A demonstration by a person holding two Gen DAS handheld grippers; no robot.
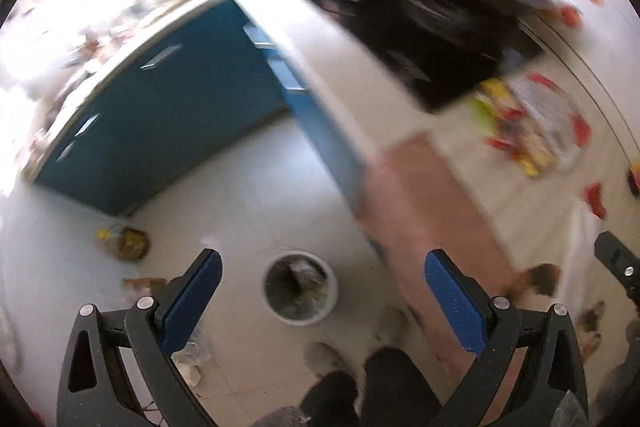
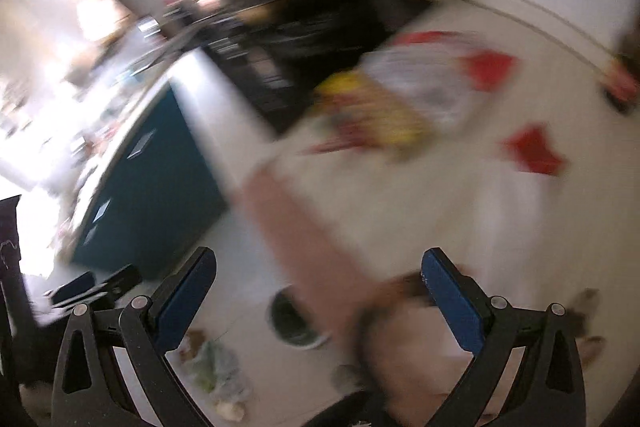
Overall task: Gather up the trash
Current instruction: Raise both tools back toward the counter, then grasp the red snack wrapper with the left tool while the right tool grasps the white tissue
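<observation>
Both views are blurred by motion. My left gripper point(image 1: 322, 287) is open and empty, held high over a round white trash bin point(image 1: 300, 290) on the floor, with trash inside. My right gripper point(image 2: 318, 283) is open and empty above the counter's edge; the bin point(image 2: 298, 323) shows dark below it. On the white counter point(image 2: 420, 187) lie a pile of yellow, red and white wrappers point(image 2: 400, 103) and a red scrap point(image 2: 534, 149). The pile also shows in the left wrist view point(image 1: 528, 119). Brown crumpled bits point(image 1: 538, 279) lie near the counter's front edge.
Blue cabinets point(image 1: 168, 123) stand behind the bin. More litter lies on the floor: a yellowish bag point(image 1: 128, 243), crumpled plastic point(image 2: 216, 375). A black stove top point(image 1: 432, 39) sits at the counter's far end. The person's dark legs point(image 1: 384, 387) are below.
</observation>
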